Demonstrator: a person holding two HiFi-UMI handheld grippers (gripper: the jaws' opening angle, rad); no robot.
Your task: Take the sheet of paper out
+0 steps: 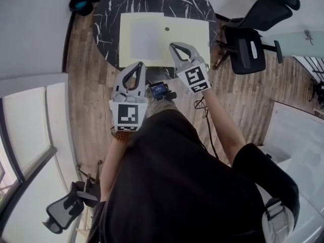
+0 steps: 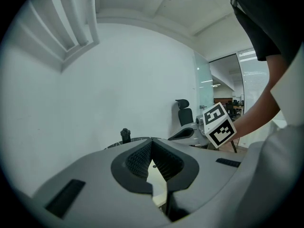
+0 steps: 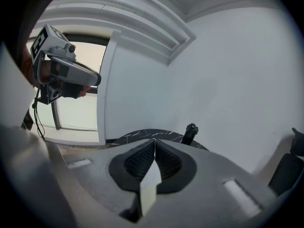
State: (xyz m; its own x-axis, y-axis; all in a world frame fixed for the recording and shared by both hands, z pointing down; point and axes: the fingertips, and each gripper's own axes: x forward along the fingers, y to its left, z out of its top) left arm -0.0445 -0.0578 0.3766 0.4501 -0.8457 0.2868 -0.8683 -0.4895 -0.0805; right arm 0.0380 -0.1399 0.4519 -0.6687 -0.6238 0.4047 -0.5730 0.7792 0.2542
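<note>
Both forearms reach forward to the near rim of the round table [image 1: 109,14]. The left gripper [image 1: 136,65] is pressed together and empty, at the near edge of the yellow folder [image 1: 190,32]. The right gripper [image 1: 173,46] is likewise closed, over that edge. The sheet of paper [image 1: 147,39] lies inside the folder, just far-left of the right tips. Bare tabletop borders the folder on the left and far sides. An office chair [image 1: 248,47] stands close on the right.

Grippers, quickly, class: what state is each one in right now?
Left gripper: closed, tips touching, holding nothing.
Right gripper: closed, tips touching, holding nothing.
</note>
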